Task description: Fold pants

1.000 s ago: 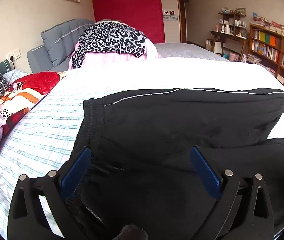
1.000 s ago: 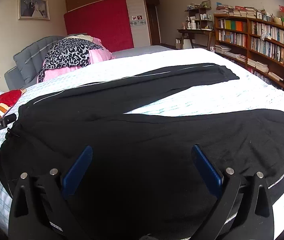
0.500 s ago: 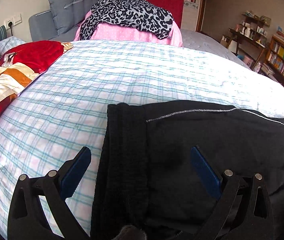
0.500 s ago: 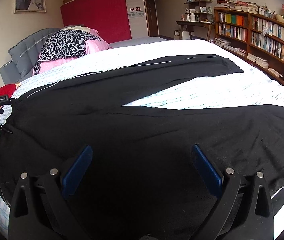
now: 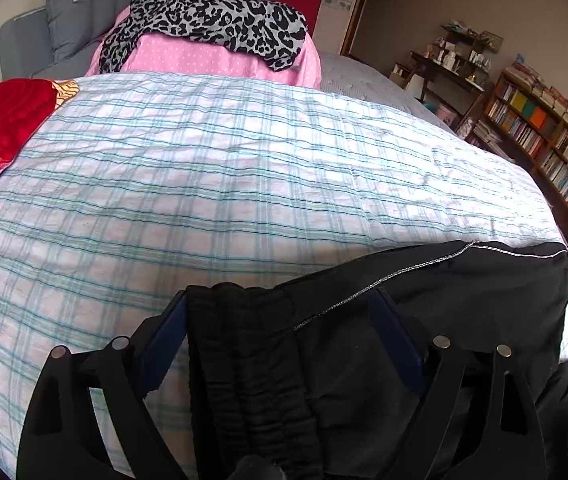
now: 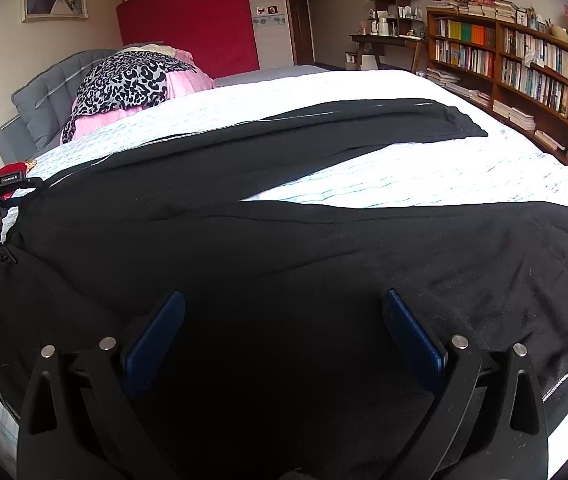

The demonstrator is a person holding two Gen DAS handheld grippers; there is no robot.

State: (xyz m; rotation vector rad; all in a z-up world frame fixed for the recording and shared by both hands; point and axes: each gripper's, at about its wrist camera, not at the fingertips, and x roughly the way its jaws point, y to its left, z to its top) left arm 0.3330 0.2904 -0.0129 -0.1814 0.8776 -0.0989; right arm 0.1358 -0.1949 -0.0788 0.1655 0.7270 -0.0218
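Black pants (image 6: pixel 324 248) lie spread on the checked bedspread (image 5: pixel 224 168), their two legs running to the right. In the left wrist view the gathered waistband (image 5: pixel 244 340) and its far corner with a silver seam sit between the blue pads of my left gripper (image 5: pixel 280 304). Its jaws are closing and still stand wide, and I see no firm pinch on the cloth. My right gripper (image 6: pixel 284 300) hovers open above the seat of the pants with nothing pinched. The left gripper (image 6: pixel 0 184) also shows at the waistband's left end in the right wrist view.
A leopard-print cloth (image 5: pixel 212 12) on a pink pile (image 5: pixel 204 60) sits at the head of the bed by the grey headboard (image 5: pixel 72 12). A red blanket (image 5: pixel 0 120) lies at the left. Bookshelves (image 6: pixel 524 72) and a desk (image 6: pixel 392 40) line the right wall.
My left gripper has travelled along the waistband to its far corner and tipped down, so the bedspread fills its view; its jaws have narrowed slightly. The right gripper has hardly moved.
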